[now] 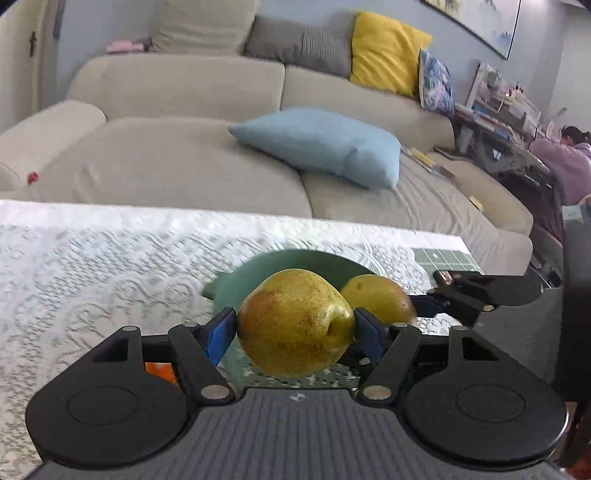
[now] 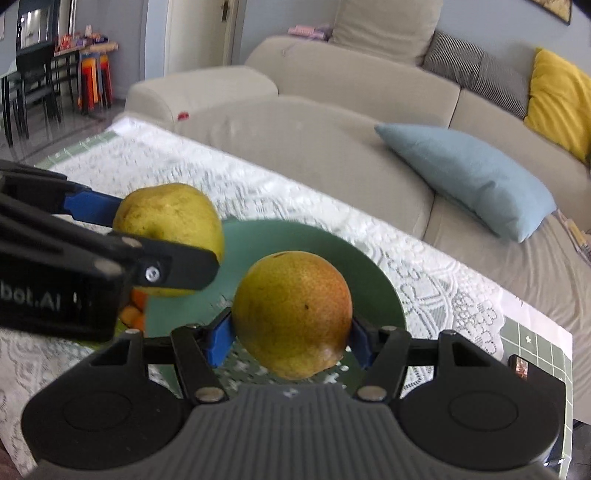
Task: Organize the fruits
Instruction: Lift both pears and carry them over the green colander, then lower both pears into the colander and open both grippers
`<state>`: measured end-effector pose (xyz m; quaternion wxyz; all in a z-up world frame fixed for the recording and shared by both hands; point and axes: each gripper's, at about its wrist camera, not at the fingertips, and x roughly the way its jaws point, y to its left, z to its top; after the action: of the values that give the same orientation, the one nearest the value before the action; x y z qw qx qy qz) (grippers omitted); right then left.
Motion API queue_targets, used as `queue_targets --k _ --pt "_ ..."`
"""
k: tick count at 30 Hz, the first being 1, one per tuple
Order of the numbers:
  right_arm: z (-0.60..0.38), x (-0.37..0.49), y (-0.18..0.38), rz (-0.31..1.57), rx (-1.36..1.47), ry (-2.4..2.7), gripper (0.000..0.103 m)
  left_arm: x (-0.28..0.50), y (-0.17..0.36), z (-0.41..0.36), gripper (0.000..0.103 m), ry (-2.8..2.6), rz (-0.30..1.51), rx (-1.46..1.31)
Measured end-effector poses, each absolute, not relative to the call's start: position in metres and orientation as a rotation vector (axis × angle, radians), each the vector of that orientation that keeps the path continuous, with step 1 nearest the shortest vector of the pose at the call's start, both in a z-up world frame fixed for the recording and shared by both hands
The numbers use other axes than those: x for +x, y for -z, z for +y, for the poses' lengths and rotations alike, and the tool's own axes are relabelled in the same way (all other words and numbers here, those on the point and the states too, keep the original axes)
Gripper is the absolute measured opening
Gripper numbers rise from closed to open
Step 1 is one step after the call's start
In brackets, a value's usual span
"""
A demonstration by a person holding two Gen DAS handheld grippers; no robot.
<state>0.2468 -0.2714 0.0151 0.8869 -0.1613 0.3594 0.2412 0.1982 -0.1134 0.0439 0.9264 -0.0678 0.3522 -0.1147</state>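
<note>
Beneath both claws sat the green plate (image 2: 325, 251), each claw clamped on a pear, left claw (image 1: 295, 326) and right claw (image 2: 291, 332), seemingly for delivery there.

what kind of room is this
Most likely a home living room: a beige sofa with a light blue cushion and a yellow cushion stands behind a table under a white lace tablecloth, and a framed picture hangs on the wall.

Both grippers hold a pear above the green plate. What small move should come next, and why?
Probably lower the right gripper so its pear settles on the green plate. Both pears hang over the plate, and the left gripper with its pear is close alongside.
</note>
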Motion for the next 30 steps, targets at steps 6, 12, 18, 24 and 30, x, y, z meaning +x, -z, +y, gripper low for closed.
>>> queue_targets --k 6,12,18,24,30 --pt "-0.269 0.269 -0.001 0.819 -0.381 -0.516 0.061 0.221 -0.032 -0.128 0.08 0.249 0.787 -0.102" --pt "-0.271 0.285 0.014 0.899 -0.39 -0.537 0.061 0.234 -0.02 -0.134 0.08 0.27 0.861 -0.081" --pt "-0.265 0.288 0.027 0.951 -0.45 -0.566 0.061 0.241 -0.008 -0.133 0.08 0.281 0.929 -0.085" --pt "-0.258 0.291 0.036 0.996 -0.483 -0.576 0.061 0.245 0.002 -0.132 0.08 0.278 0.958 -0.093" --pt "-0.253 0.292 0.038 1.004 -0.514 -0.568 0.061 0.246 0.003 -0.129 0.08 0.268 0.97 -0.082"
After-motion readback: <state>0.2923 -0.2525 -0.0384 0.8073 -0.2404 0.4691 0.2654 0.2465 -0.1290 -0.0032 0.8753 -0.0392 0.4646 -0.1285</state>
